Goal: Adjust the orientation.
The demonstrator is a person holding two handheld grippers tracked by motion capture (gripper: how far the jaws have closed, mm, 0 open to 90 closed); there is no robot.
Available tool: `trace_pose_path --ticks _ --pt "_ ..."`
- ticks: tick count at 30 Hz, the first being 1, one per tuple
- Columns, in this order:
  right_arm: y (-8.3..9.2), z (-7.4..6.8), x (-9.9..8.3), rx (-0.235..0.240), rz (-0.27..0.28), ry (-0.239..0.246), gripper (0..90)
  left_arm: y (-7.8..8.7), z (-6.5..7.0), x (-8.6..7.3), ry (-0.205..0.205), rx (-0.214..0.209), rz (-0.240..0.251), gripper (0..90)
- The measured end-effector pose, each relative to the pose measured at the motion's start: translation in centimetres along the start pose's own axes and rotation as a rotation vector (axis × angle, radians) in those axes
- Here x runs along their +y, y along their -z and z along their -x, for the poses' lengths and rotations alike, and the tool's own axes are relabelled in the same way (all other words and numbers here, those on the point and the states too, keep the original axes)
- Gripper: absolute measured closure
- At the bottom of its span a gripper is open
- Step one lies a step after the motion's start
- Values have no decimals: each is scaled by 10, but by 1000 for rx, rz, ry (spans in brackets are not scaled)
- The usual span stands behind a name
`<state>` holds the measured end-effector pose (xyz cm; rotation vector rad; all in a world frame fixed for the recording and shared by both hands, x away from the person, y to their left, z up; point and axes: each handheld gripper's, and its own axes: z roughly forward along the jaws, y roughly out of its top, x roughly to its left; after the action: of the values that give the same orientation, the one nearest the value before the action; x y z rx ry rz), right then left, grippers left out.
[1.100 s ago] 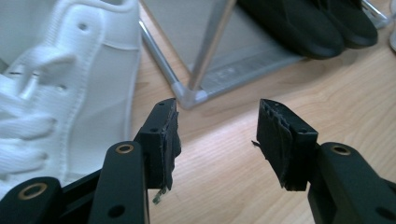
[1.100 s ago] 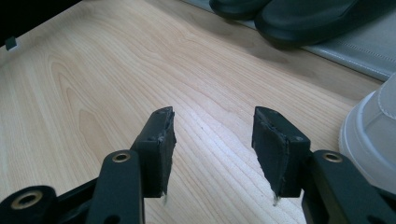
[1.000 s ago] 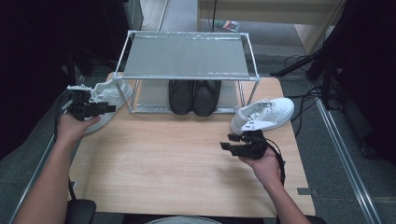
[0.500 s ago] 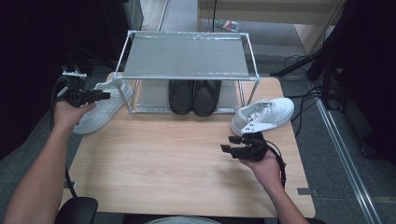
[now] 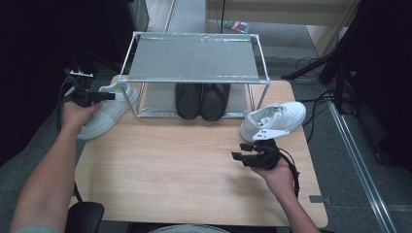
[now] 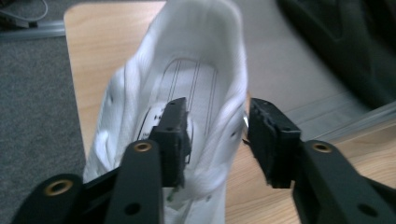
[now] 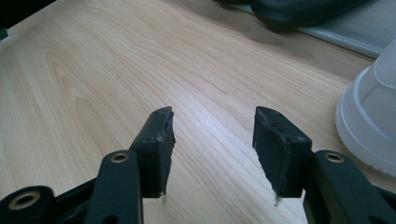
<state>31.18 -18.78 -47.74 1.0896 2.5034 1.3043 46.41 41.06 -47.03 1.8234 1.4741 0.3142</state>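
Observation:
A white shoe (image 5: pixel 104 114) lies on the table's left corner, beside the rack. My left gripper (image 5: pixel 112 96) reaches over its heel end. In the left gripper view one jaw of the left gripper (image 6: pixel 218 107) is inside the white shoe (image 6: pixel 196 70) and the other outside, so they straddle the collar wall. The jaws have just been closing, and a small gap still shows at the outer pad. A second white shoe (image 5: pixel 274 119) lies at the right. My right gripper (image 5: pixel 239 151) hovers open just in front of it; the right gripper (image 7: pixel 210 114) has bare wood between its jaws and the shoe's toe (image 7: pixel 373 121) is at the right.
A metal rack (image 5: pixel 194 58) with a grey top shelf stands at the back of the wooden table (image 5: pixel 170 170). A pair of black shoes (image 5: pixel 202 99) sits on its lower shelf. Cables trail on the floor at the right.
The left hand has shifted sideways along the left white shoe, which now lies flat, and its jaws have narrowed around the collar. The right hand and its shoe have not moved.

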Motion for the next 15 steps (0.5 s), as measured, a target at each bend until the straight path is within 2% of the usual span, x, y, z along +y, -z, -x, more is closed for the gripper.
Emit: trace_pose_path --ticks 1,3,7,9,13,15 --pt "0 0 0 0 -2 -4 494 -3 -2 -4 4 -21 -2 613" --pt "1 1 -1 0 0 -9 495 -9 -3 -9 -5 -30 -14 615" --pt "5 4 -2 -6 13 -21 496 -10 0 -10 -50 -19 -9 641" --pt "6 6 -2 -12 16 -30 496 -9 1 -10 -64 -26 -21 699" --pt "5 6 -3 -16 16 -33 495 -7 0 -9 -54 -38 -40 800" --pt "5 6 -3 -15 16 -32 493 -6 2 -9 -59 -15 -41 826"
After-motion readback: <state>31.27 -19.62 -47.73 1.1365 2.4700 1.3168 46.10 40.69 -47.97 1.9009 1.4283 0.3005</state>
